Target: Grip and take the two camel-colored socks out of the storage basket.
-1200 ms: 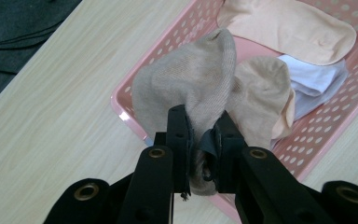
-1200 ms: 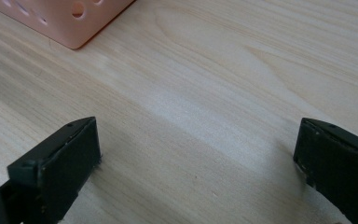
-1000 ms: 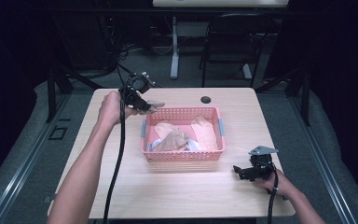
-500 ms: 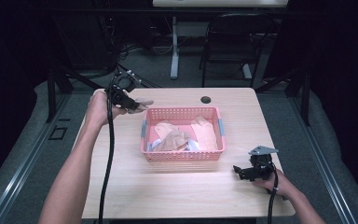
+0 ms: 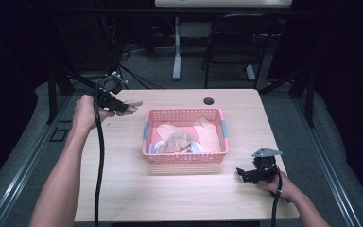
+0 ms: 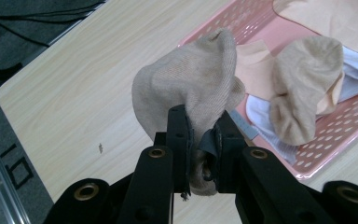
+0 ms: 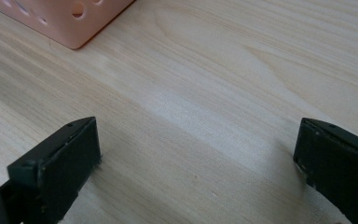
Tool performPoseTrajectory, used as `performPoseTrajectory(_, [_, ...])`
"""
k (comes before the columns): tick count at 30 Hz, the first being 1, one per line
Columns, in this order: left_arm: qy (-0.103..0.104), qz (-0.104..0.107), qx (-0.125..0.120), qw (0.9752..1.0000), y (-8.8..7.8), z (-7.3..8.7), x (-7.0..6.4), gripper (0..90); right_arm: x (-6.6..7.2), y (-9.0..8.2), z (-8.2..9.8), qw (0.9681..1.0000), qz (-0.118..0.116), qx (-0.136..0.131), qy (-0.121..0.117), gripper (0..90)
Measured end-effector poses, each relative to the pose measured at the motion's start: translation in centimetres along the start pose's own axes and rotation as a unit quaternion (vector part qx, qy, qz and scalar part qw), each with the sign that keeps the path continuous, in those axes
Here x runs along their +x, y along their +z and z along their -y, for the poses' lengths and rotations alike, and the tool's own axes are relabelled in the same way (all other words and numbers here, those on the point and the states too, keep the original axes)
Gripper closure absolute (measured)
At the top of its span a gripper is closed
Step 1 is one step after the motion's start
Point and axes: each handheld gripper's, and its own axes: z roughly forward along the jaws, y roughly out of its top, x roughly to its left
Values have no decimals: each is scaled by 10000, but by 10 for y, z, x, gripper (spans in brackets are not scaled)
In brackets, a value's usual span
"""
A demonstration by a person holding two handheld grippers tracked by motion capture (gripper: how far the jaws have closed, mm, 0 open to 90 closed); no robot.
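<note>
- My left claw (image 6: 200, 140) is clamped on a beige knit sock (image 6: 186, 84), bunched above the jaws, over bare wooden bench (image 6: 74, 93) left of pink plastic basket (image 5: 184, 158).
- Right claw (image 7: 196, 158): wide, nothing btwn jaws, low on bench.

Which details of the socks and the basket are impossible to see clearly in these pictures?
- The beige knitted sock in the left tool: its lower part, in the left gripper view, is hidden by the black jaws.
- The pink perforated plastic basket: cut off by the top edge of the right gripper view.
- The number of socks in the basket: they overlap in the high view and are too small to count.
</note>
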Motion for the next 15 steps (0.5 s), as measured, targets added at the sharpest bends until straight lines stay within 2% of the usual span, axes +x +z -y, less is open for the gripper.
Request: performPoseTrajectory(15, [-455, -114, 72, 9989, -1, 36, 28, 798, 0, 0, 0, 10000, -22, -35, 34, 0])
